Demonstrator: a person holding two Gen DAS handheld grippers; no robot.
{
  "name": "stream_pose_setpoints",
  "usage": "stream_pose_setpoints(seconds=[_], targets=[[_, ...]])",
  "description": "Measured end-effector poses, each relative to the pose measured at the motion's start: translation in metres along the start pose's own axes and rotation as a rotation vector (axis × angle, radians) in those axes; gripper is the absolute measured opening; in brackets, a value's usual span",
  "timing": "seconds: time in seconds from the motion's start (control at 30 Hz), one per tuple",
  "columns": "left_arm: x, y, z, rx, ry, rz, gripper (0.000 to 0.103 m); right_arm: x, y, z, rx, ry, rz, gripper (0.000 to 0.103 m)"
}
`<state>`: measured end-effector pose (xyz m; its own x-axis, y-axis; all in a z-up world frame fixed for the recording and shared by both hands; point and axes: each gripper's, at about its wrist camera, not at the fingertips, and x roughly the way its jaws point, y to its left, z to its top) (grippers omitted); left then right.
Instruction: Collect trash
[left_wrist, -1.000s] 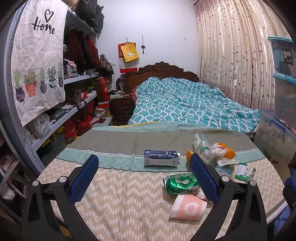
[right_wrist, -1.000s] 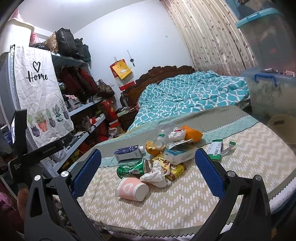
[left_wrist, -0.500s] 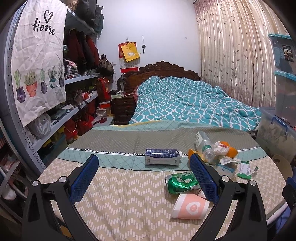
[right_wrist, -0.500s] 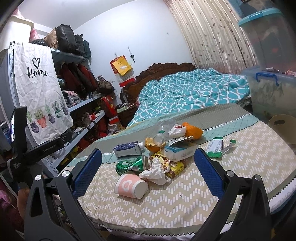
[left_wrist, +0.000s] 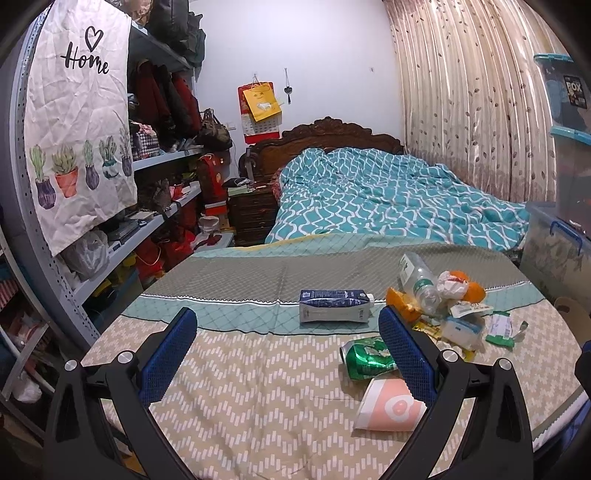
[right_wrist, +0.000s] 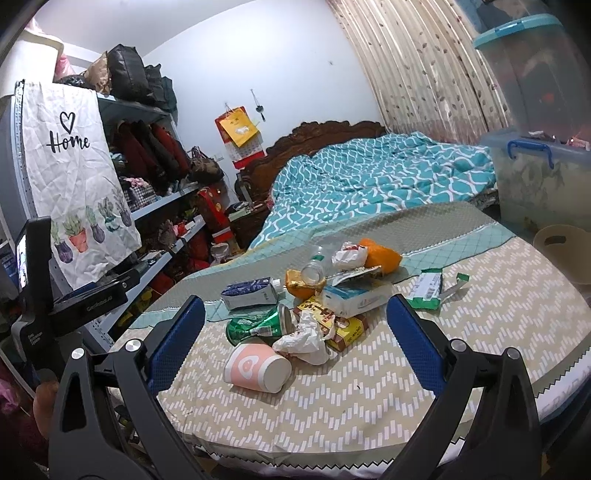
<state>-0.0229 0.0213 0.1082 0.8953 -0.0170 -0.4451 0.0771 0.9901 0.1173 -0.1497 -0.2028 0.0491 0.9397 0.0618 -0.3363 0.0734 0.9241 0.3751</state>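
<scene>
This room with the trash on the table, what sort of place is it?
Most likely a lived-in bedroom: a bed with a teal quilt, shelves crammed with clothes and bags, and a curtain along one wall.

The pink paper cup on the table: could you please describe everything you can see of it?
The pink paper cup lies on its side on the zigzag-patterned tablecloth, at the near edge of the trash pile. It looks like paper, pink with a white round motif, empty and undented. Crumpled white tissue lies against it, and the crushed green can lies just behind it.
</scene>
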Motion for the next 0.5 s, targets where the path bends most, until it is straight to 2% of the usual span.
stream_pose_setpoints(seconds=[0.5], targets=[[0.013,0.002,-0.008,-0.013,0.045,0.006,0.095,0.005,-0.004,-0.004,0.021,0.013,-0.017,0.100]])
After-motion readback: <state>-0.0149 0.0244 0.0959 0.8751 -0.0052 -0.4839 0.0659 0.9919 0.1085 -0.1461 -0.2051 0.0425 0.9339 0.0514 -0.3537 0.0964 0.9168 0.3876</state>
